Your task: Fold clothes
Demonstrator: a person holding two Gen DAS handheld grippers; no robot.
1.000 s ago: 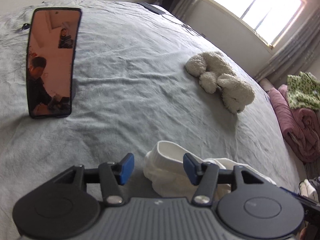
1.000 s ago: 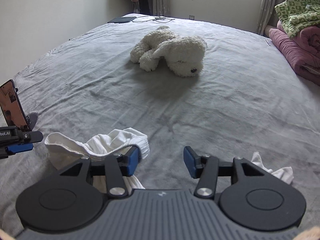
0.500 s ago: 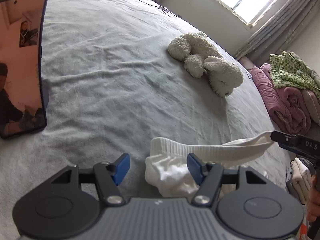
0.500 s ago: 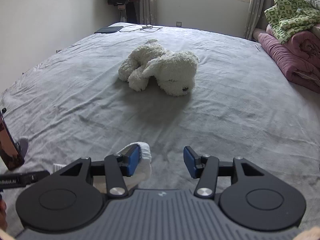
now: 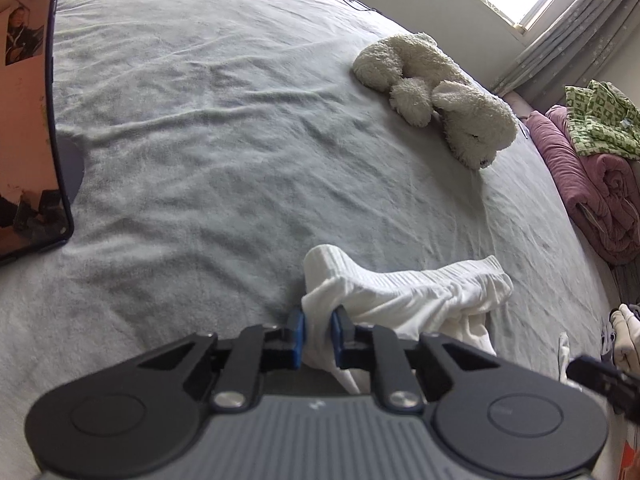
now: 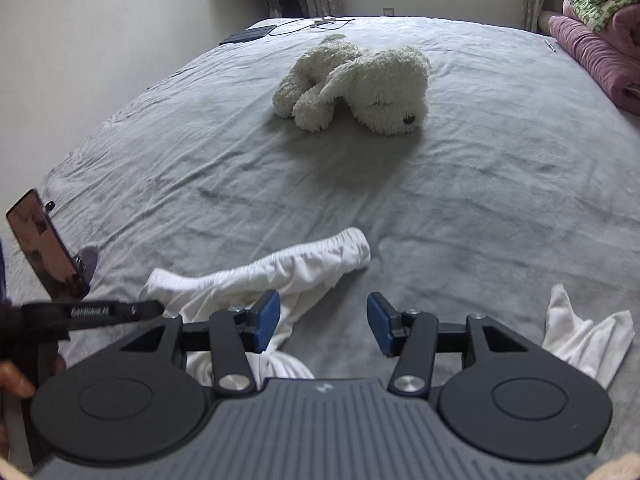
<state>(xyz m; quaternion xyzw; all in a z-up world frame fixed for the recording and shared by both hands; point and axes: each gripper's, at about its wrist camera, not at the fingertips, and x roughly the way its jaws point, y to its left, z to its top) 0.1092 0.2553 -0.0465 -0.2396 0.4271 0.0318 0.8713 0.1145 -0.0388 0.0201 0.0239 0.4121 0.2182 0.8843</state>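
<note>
A white ribbed garment (image 5: 400,292) lies crumpled on the grey bed sheet (image 5: 224,128). My left gripper (image 5: 318,334) is closing on its near left edge, and the blue pads press a fold of the cloth between them. In the right wrist view the same garment (image 6: 280,272) stretches left of centre. My right gripper (image 6: 324,322) hovers open over its lower part, with only bed sheet showing in the gap. The left gripper (image 6: 156,308) reaches in from the left edge there.
A white plush dog (image 5: 440,96) lies further up the bed. A phone (image 5: 28,120) stands propped at the left. A second white cloth (image 6: 584,340) lies at the right. Pink blankets (image 5: 592,176) and a green patterned cloth (image 5: 600,120) are piled beyond the bed's right side.
The left jaws went from wide apart to pinching the garment's edge as the gripper sank toward it. The garment's right end, stretched up half a second ago, now rests on the bed.
</note>
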